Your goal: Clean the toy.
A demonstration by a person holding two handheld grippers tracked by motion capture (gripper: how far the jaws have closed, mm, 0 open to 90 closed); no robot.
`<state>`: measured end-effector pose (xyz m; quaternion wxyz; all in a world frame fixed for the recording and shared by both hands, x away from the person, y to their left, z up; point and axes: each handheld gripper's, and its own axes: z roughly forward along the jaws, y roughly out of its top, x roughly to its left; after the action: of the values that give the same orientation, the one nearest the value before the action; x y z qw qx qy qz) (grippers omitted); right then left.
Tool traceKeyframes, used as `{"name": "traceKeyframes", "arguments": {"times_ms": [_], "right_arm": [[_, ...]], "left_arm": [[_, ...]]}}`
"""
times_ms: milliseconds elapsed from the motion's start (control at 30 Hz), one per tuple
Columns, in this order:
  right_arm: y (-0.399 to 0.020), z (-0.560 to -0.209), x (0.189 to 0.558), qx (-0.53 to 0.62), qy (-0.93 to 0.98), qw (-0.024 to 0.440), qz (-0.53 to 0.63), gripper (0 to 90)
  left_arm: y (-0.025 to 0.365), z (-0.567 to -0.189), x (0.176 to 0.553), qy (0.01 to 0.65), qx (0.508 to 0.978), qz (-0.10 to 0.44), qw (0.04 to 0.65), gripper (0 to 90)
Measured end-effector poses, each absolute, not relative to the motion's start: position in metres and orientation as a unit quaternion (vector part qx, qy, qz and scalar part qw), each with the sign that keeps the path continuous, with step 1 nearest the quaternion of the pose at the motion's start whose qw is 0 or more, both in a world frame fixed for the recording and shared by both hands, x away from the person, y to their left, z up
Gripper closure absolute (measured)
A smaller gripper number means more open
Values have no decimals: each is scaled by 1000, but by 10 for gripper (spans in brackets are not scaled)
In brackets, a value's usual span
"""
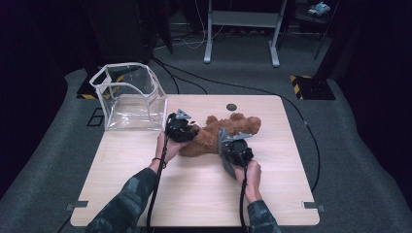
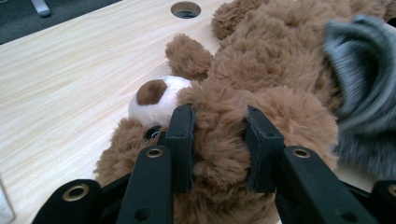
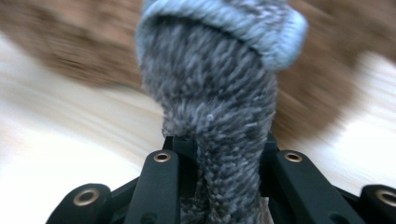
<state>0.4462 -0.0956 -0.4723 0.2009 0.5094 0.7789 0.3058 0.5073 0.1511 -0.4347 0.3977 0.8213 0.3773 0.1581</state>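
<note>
Mid-table, soft light bear (image 1: pixel 221 136) pinched at the head by left gripper (image 2: pixel 218 148), right gripper (image 3: pixel 223 163) clamped on limp grey sock (image 3: pixel 219 93); best gripped by thick fur folds.

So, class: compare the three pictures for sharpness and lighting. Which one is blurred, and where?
Right gripper view: teddy bear and table smear with motion blur, grey knitted cloth fairly sharp. Left gripper view: crisp, evenly lit. High view: table bright, surroundings dark.
</note>
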Motion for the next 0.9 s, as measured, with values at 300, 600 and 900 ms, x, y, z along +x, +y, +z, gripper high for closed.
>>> {"name": "traceKeyframes", "arguments": {"times_ms": [300,600,900], "right_arm": [[-112,-472,439,527,762,210,311,714],[-27,-471,432,435,815,176,339,713],[-79,-481,446,493,787,186,321,714]], "left_arm": [[150,-436,508,379,819,157,401,667],[151,-436,509,376,821,156,401,668],[151,-436,509,375,820,152,405,668]]}}
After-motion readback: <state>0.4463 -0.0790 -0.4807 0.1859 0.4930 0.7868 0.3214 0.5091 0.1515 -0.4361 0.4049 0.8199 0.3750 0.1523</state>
